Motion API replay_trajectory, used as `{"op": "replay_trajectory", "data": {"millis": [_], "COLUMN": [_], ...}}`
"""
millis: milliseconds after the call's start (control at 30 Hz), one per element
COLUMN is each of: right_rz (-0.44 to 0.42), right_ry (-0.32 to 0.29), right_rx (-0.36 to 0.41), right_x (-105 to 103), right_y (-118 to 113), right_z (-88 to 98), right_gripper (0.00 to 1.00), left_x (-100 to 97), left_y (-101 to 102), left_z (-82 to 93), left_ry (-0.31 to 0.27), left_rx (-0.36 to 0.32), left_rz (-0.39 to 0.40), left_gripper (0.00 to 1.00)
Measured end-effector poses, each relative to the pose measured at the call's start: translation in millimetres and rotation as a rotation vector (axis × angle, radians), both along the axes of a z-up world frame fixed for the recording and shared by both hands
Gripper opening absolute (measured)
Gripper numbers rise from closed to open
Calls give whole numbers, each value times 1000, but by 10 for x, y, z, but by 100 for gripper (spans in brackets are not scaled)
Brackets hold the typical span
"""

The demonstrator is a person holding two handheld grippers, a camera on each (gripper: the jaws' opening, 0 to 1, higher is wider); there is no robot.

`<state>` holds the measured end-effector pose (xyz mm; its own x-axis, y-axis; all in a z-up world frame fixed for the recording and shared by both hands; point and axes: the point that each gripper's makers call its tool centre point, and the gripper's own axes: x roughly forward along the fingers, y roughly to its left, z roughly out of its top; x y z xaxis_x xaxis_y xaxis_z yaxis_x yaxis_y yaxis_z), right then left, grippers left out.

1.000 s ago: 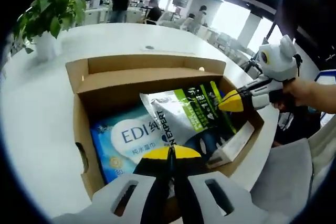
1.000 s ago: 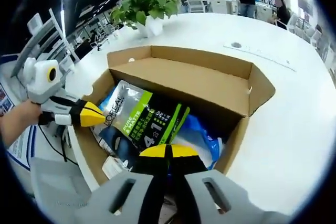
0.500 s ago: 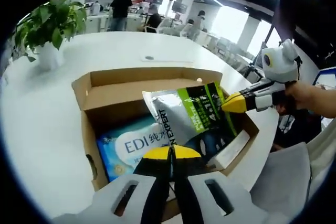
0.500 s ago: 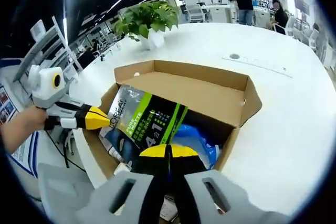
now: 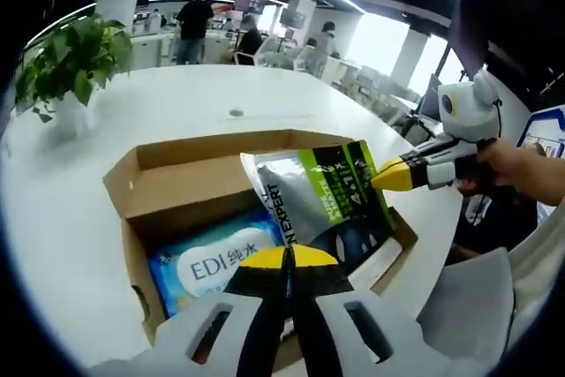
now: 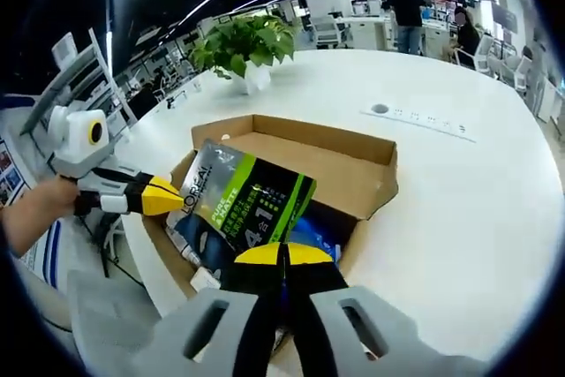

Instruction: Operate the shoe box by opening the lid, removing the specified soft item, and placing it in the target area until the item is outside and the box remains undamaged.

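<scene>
Both tools pinched shut on the pouch (image 5: 322,196): left tool (image 5: 287,258) at one edge, right tool (image 6: 284,255) opposite, keeping it clear above the open shoe box (image 6: 353,161), blue wipes pack (image 5: 216,258) inside.

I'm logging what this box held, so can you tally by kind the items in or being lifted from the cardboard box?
Silver, green and black soft pouch, held by both grippers: 1
Blue wet-wipes pack: 1
White carton near the box corner: 1
Total: 3
</scene>
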<state>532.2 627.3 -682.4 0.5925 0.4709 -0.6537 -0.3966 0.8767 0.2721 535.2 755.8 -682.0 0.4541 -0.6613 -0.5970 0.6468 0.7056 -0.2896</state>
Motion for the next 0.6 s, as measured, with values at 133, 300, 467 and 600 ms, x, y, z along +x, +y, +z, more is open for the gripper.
{"op": "replay_trajectory", "data": {"millis": [133, 300, 467, 600], "right_rz": [-7, -20, -33, -42], "right_ry": [-5, -3, 1, 9], "right_rx": [-8, -7, -14, -29], "right_x": [-37, -71, -92, -112], "right_y": [-102, -250, -389, -504], "right_z": [41, 96, 140, 133], "right_gripper": [0, 0, 0, 0], "left_x": [-3, -21, -45, -71], "left_y": [-106, -246, -395, -506], "left_z": [41, 74, 78, 75], "left_ry": [-13, -18, -15, -14], "left_rx": [1, -3, -11, -10], "left_rz": [-23, -42, -53, -68], "left_gripper": [0, 0, 0, 0]}}
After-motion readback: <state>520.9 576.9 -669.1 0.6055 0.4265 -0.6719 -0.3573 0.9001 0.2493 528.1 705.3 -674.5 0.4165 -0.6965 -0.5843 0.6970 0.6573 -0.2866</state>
